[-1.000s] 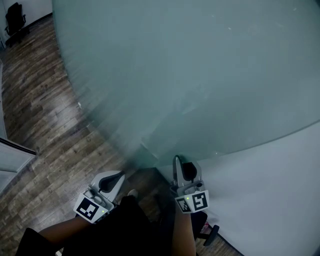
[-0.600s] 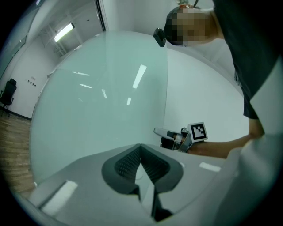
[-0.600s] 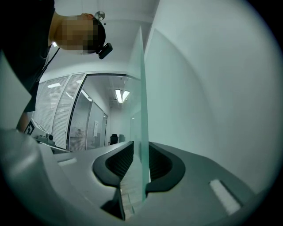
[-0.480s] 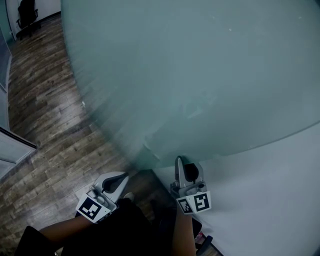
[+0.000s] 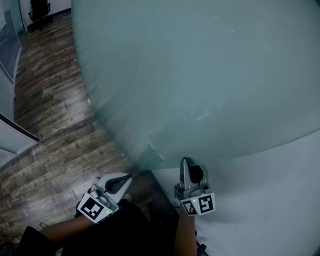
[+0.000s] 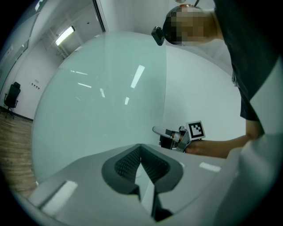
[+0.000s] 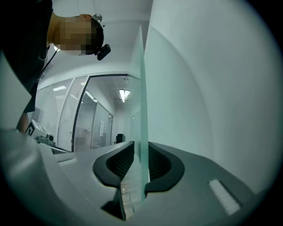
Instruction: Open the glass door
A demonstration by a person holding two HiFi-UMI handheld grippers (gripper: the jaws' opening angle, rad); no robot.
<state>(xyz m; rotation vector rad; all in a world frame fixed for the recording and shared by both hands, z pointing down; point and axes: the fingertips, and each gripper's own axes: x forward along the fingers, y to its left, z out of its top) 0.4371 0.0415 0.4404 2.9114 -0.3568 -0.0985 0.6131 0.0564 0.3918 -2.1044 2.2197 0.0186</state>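
Note:
The frosted glass door (image 5: 200, 75) fills most of the head view, and its lower edge meets the floor just ahead of my grippers. My right gripper (image 5: 191, 167) points level at the pane's free edge (image 7: 142, 110), which stands between its pads. Its jaws have just been closing, but a gap still shows beside the left pad (image 7: 121, 161), so they do not clamp the glass. My left gripper (image 5: 121, 179) hovers lower left over the floor. Its tips meet, shut on nothing (image 6: 141, 149), and face the pane's broad side (image 6: 101, 101). The right gripper (image 6: 158, 130) also shows there.
A white wall (image 5: 260, 200) runs along the right, close to the door's edge. Wood plank floor (image 5: 50, 125) stretches left and back to an office chair (image 5: 39, 9). A glass partition with a dark frame (image 5: 15, 131) stands at the far left.
In the head view the pane's left edge and both grippers have shifted right. More floor shows at the left, and the chair has slid further into the picture.

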